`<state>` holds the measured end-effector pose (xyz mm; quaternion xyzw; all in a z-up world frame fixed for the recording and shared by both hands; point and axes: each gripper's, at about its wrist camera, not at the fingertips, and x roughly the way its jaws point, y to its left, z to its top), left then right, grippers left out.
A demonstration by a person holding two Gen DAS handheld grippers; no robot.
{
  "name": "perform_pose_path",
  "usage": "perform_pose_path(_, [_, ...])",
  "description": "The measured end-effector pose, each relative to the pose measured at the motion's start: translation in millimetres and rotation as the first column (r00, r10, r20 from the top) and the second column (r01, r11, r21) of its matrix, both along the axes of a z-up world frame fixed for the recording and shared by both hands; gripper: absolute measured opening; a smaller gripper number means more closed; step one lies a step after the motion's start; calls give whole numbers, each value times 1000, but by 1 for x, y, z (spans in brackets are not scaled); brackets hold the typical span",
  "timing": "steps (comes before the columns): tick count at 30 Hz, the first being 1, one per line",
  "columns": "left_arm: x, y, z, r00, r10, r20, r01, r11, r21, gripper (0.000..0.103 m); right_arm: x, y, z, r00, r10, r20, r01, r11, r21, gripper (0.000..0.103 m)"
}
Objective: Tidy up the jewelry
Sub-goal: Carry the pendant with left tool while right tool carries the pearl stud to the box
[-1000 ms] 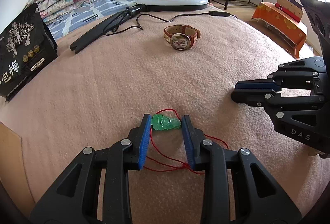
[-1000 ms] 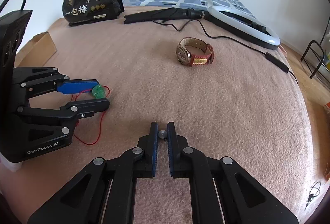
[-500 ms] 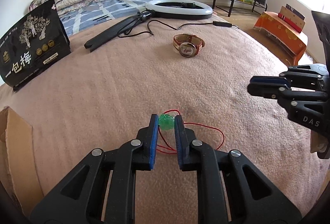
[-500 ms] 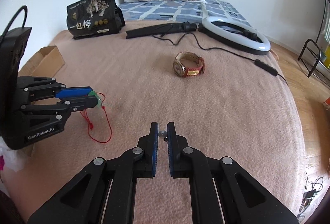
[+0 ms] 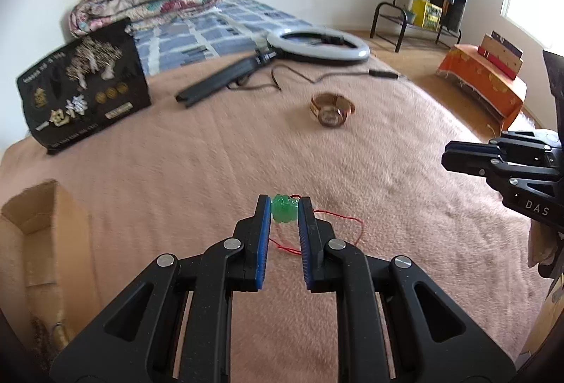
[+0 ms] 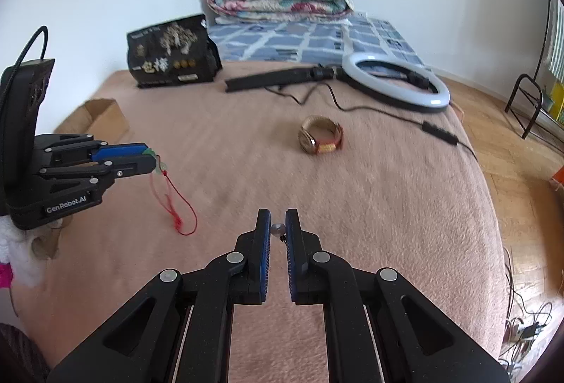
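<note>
Since a second ago both of my grippers have risen off the bed (image 5: 197, 171) with their catches: the jaws of the left gripper (image 5: 284, 212) have just closed in, and they now stand clamped on the green pendant (image 5: 284, 211), which was lying on the blanket before, its red cord (image 6: 176, 207) now dangling with the loop's low end still about at the blanket. The right gripper (image 6: 278, 228) stays pinched together on a small silvery bead (image 6: 277, 227), some tiny dark bit hanging under it; I cannot tell what piece it is. The cardboard box (image 5: 42, 235) sits open at the bed's left edge, and I judge that is where these go. To do this well I would lift until the cord clears the blanket before swinging across, so it does not snag or drag, keep the pinch steady, and lower the pendant inside the box before letting go. The wristwatch (image 6: 320, 140) waits farther up the bed, near the ring light (image 6: 398, 85). The black bag (image 6: 172, 53) bears large Chinese characters, blurred here. The left gripper's body reads "GenRobot.AI"; the right one's shows "DAS".
</note>
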<state>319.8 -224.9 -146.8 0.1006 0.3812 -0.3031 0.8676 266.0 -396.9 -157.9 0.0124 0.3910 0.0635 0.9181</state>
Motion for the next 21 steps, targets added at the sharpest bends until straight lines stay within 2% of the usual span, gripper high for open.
perform_pose_path(11, [-20,56,72,993,38,109,-33,998,-54,14,-19,42,49,995,64,79,-65,998,12,7])
perform_pose_path(21, [-20,130,108,976,143,165,-129,988,-89,14,-28,101,80,978,174,117,-175,984,-1,7])
